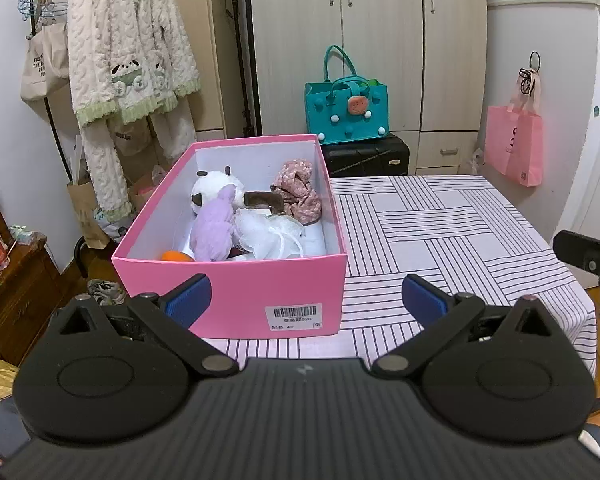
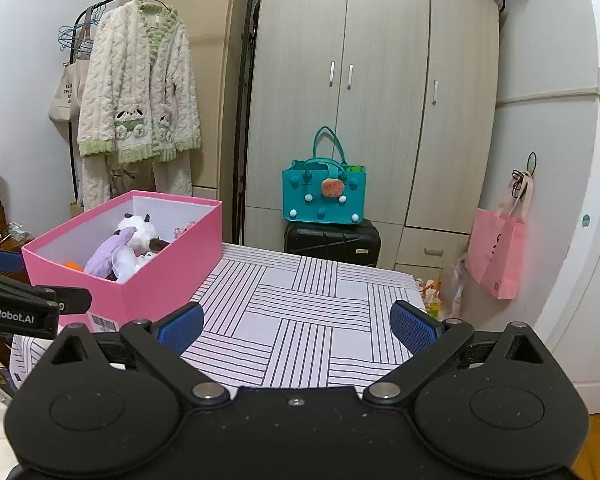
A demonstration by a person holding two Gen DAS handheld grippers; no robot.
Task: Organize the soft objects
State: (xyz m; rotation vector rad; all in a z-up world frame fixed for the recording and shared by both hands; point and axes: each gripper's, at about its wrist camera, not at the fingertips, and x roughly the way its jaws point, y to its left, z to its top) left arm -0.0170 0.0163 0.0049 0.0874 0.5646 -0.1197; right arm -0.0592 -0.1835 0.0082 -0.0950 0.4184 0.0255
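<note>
Facing pink box (image 1: 236, 280) of plush toys (image 1: 214, 228): left hand-held gripper (image 1: 306, 296) agape, empty; right hand-held gripper (image 2: 296, 326) likewise.

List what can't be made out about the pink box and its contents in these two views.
- Orange item: left wrist view, mostly behind the pink box front wall and the purple plush; can't identify it.
- Box floor: both views, covered by toys.
- Barcode label: left wrist view, print too small; right wrist view, cut off by the right gripper.
- Floral fabric: right wrist view, only a sliver above the box wall.
</note>
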